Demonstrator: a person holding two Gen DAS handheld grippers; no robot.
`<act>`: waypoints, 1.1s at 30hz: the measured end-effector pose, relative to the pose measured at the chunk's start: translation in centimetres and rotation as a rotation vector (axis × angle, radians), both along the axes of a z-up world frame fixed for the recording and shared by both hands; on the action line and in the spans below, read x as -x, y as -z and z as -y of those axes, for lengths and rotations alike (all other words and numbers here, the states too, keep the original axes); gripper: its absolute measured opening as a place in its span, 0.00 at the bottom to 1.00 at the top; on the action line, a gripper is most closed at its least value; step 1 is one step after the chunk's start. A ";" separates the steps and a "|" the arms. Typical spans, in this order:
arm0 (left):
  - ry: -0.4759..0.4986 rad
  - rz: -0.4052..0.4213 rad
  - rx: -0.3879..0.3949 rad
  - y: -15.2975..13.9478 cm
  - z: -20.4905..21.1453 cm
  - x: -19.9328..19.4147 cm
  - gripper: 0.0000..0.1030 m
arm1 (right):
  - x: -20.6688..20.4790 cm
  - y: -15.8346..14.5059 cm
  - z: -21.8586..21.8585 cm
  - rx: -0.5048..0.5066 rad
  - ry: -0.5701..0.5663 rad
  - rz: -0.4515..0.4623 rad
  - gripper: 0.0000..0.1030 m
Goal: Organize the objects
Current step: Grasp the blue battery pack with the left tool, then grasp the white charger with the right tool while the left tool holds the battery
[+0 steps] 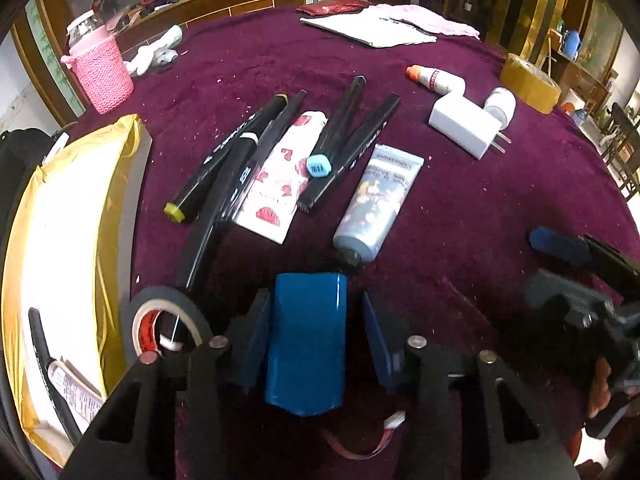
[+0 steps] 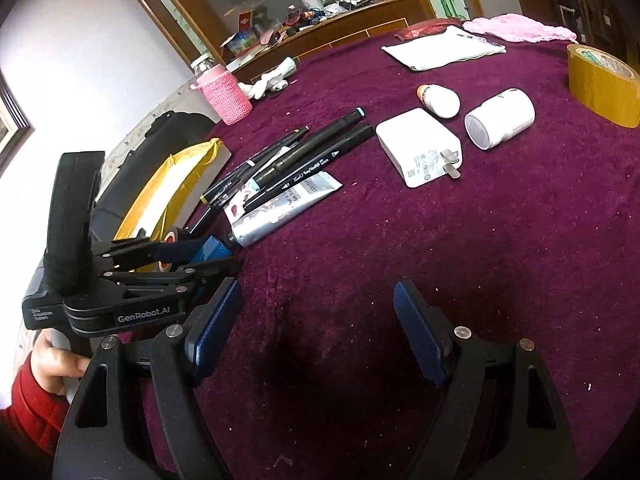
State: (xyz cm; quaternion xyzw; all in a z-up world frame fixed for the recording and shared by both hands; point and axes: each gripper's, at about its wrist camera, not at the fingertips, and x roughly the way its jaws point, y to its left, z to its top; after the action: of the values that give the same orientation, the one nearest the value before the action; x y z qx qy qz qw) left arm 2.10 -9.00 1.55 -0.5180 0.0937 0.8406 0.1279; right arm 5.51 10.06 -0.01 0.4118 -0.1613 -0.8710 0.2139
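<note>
Blue battery pack (image 1: 306, 344) between left gripper (image 1: 308, 312) jaws near table's (image 1: 460, 208) left edge, not yet pinched; close squarely, avoiding tape roll (image 1: 168, 320). Right gripper (image 2: 318, 328) spread, empty.

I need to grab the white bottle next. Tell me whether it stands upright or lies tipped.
Tipped. The white bottle lies on its side on the purple tablecloth, its round end facing the right-wrist camera, beside the white charger.

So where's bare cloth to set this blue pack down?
Best patch: the open cloth ahead of the right tool, bordered by the charger and the silver tube. The left tool, around the blue pack, faces the crowded part: markers, tubes and the tape roll.
</note>
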 end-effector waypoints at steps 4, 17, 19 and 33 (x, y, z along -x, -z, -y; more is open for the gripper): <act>-0.009 0.014 -0.048 0.0 0.3 -1.2 0.35 | 0.1 0.0 0.0 0.004 0.001 0.002 0.77; 0.088 -0.002 -0.082 0.0 -1.5 -3.9 0.35 | 1.5 -1.8 -2.0 -0.022 0.029 0.010 0.77; 0.087 -0.009 -0.076 0.1 -1.7 -3.8 0.35 | 3.1 -2.5 -3.0 -0.055 0.014 0.031 0.77; 0.067 0.023 -0.127 -0.1 -0.6 -4.0 0.35 | 13.2 -2.7 1.2 -0.418 -0.105 0.056 0.70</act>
State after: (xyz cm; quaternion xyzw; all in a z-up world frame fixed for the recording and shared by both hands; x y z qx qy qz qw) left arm 6.15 -8.42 1.70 -0.5150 0.0561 0.8341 0.1895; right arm -7.72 8.87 2.67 0.4790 0.0388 -0.8614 0.1645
